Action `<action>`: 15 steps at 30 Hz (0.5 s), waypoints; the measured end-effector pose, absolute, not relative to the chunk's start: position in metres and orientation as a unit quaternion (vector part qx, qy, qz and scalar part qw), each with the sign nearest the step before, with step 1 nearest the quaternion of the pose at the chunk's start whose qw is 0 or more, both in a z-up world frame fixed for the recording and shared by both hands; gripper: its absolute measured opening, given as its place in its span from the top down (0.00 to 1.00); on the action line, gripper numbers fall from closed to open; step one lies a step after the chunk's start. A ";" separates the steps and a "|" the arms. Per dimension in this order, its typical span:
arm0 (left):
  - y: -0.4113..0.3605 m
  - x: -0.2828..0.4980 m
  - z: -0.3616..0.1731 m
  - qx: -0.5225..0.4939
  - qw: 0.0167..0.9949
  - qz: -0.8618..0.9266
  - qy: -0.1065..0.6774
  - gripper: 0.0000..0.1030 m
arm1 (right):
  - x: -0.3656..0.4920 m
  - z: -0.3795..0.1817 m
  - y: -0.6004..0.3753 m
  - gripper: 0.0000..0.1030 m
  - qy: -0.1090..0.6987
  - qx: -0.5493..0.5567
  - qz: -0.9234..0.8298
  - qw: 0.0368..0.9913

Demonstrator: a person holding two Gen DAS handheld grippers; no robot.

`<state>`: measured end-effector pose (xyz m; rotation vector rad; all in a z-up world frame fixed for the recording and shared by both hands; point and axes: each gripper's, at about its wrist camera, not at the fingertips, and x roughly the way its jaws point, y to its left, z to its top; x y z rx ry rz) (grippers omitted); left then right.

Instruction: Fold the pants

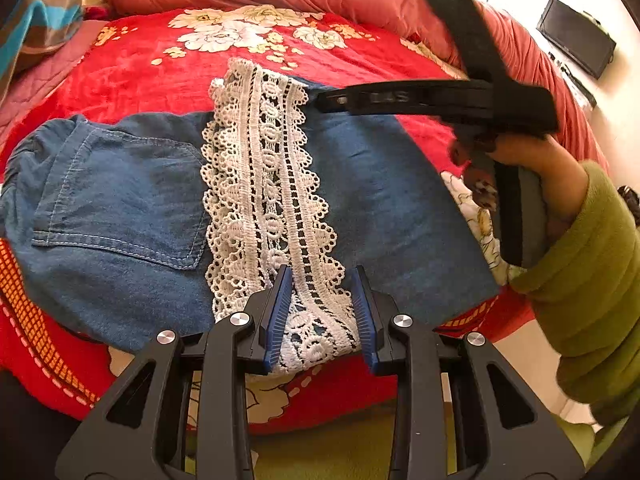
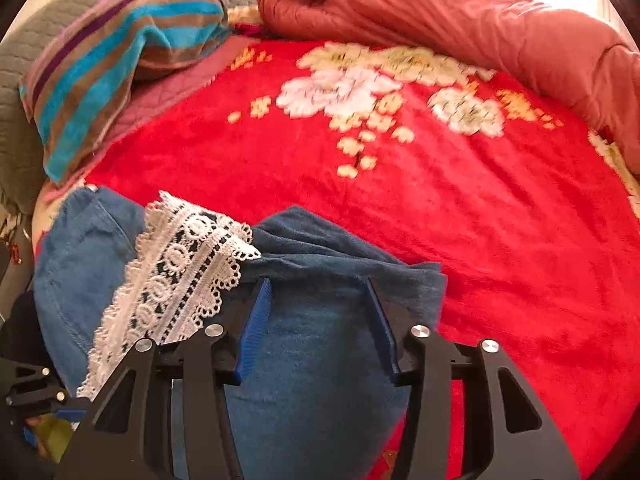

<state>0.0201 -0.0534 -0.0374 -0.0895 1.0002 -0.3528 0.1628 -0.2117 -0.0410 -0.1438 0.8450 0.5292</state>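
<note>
The denim pants (image 1: 132, 200), folded with their white lace hem (image 1: 272, 208) laid across the middle, lie on the red floral blanket (image 1: 152, 68) at frame centre. The left gripper (image 1: 320, 312), low in its view, is partly open astride the lace end, seemingly not pinching it. The right gripper (image 2: 320, 320) stands open over a raised denim fold; contact is unclear through blur.
</note>
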 end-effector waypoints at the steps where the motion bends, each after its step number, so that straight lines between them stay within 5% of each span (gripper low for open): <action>1: -0.052 0.020 -0.036 -0.046 0.862 -0.168 0.475 0.77 | 0.158 -0.036 -0.218 0.52 0.398 -0.061 0.255 0.879; 4: -0.048 0.018 -0.030 -0.049 0.865 -0.167 0.470 0.77 | 0.143 -0.023 -0.236 0.38 0.382 -0.034 0.257 0.887; 10: -0.047 0.013 -0.020 -0.042 0.873 -0.159 0.458 0.68 | 0.116 -0.011 -0.269 0.25 0.364 0.004 0.256 0.895; 15: -0.044 0.007 -0.009 -0.038 0.883 -0.148 0.443 0.48 | 0.100 -0.005 -0.288 0.16 0.356 0.013 0.248 0.901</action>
